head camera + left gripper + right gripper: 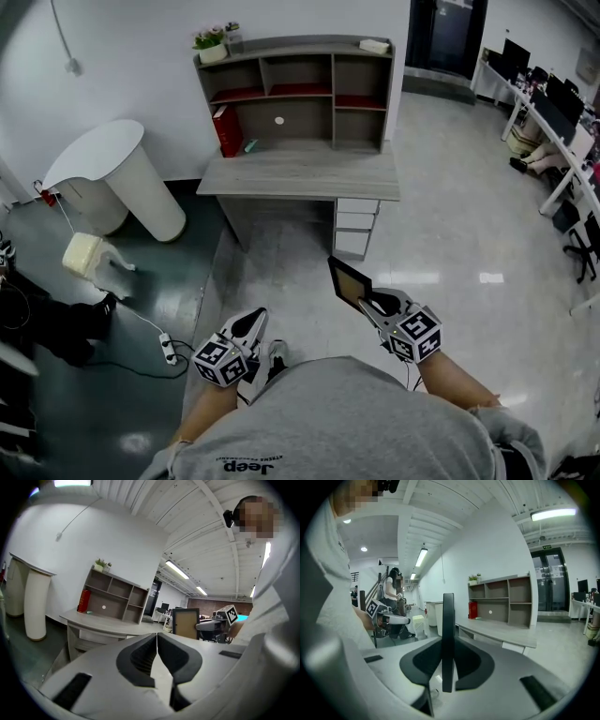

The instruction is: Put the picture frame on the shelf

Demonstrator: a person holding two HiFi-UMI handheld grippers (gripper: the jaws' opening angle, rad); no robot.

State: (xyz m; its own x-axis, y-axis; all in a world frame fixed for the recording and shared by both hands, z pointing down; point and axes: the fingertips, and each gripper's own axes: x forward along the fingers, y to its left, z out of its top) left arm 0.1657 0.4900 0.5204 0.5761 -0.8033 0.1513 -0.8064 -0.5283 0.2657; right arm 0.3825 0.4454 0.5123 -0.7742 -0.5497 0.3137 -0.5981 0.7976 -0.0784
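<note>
Picture frame (349, 281) sits clamped edge-on in the right gripper (370, 302) near the person, well apart from the far shelf (334, 103), so carrying and placing it likely remain, while the left gripper (246, 328) is closed on nothing and the shelf holds a red book (227, 129) lower left and a plant (212, 42) on top.

Grey desk (300, 174) (drawers (354, 230) beneath) against white wall (141, 56).
</note>
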